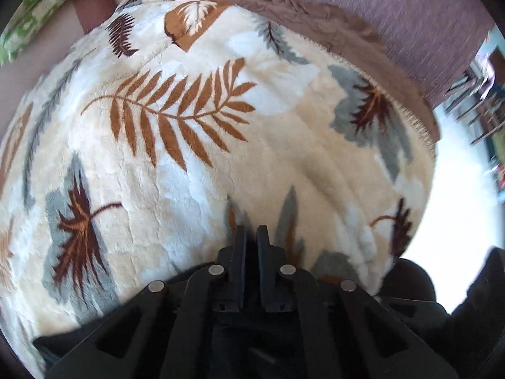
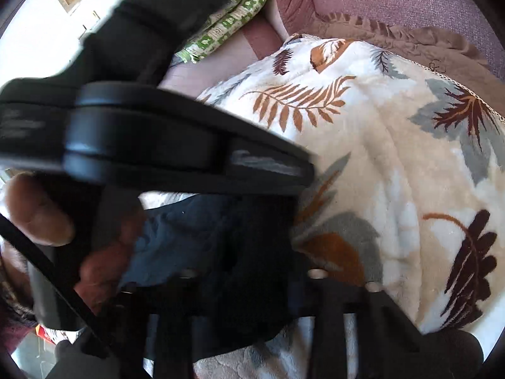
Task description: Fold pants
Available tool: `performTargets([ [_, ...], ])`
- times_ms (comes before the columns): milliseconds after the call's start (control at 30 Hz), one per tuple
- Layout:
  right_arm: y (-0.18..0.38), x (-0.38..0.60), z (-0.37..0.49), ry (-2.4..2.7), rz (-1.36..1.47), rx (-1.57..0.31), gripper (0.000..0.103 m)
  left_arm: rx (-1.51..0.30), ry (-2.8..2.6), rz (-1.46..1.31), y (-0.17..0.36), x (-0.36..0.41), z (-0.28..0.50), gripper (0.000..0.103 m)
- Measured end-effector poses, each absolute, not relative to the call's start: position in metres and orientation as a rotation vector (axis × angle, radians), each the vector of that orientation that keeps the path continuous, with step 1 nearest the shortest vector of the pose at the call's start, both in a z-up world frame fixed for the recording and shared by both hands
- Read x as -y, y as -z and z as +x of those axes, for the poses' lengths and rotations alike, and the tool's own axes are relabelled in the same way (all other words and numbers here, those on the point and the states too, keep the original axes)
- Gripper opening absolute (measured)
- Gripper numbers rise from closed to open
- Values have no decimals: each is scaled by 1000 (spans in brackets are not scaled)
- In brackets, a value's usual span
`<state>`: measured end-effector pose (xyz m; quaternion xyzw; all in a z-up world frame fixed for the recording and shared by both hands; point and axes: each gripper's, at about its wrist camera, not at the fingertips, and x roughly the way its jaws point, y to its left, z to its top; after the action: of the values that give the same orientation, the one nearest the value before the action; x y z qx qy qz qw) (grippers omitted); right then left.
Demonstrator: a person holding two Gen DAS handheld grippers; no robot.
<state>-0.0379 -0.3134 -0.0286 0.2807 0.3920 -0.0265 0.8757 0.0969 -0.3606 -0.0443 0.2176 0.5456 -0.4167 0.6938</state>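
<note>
The pants are dark navy cloth, bunched low in the right wrist view on a cream blanket with leaf print. My right gripper sits in that bunch. Its fingers are mostly lost in the dark cloth, and they look shut on it. My left gripper crosses this view above the pants, held by a hand, with its tip over the blanket. In the left wrist view the left gripper is shut, its fingertips nearly together just over the blanket, with nothing seen between them.
The blanket covers a mauve sofa seat with a brown frilled cloth behind it. A green patterned cloth lies at the far left. A bright floor lies beyond the blanket's right edge, and a dark blurred shape sits near the gripper.
</note>
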Motion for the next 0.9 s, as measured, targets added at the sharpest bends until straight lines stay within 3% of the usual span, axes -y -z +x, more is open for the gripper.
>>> performTargets([
  [33,27,316,-39,41,608,-813,22,-1217,937,470,42,357,97,5],
  [133,20,319,-41,15,632,-806,20,-1207,955,386,31,338,96,5],
  [467,-18,261,-17,-156,602,-813,20,-1163,872,107,-2,228,111,5],
  [900,5,134,53,-359,435,-996,19,-1193,651,-201,31,61,138,9],
])
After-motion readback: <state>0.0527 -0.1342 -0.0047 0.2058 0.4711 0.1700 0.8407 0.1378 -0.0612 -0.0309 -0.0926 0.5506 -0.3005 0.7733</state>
